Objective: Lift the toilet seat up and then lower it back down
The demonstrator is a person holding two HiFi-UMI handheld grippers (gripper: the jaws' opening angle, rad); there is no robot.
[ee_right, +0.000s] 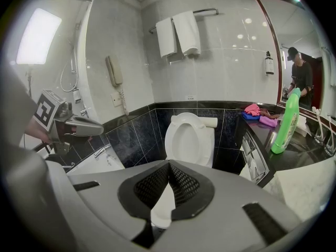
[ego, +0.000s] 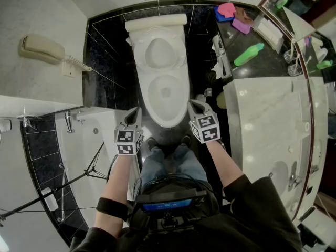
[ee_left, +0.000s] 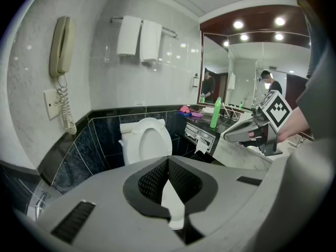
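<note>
Nearest, just below centre in the head view: left gripper (ego: 135, 111) and right gripper (ego: 195, 104), one at each side of the bowl's front end, touching nothing. Both with jaws pressed together and nothing between them, tips aimed toward the toilet.

Just beyond, at centre frame: white toilet bowl (ego: 167, 96), open to the camera, rim glossy.

Behind that, toward upper centre: toilet seat (ego: 158, 50), a white oval ring, raised and leaning back toward the tank (ego: 156, 21). Seen upright in both gripper views too, pale against the dark tiled wall.

To the right of the toilet: dark counter (ego: 262, 67) with a green bottle (ego: 249, 54) and pink and purple cloths (ego: 233, 14) at its far end.

At upper left: beige wall phone (ego: 42, 49) with a coiled cord.

Farthest, high in the right gripper view: white towels (ee_right: 178, 33) hung on a rail.
</note>
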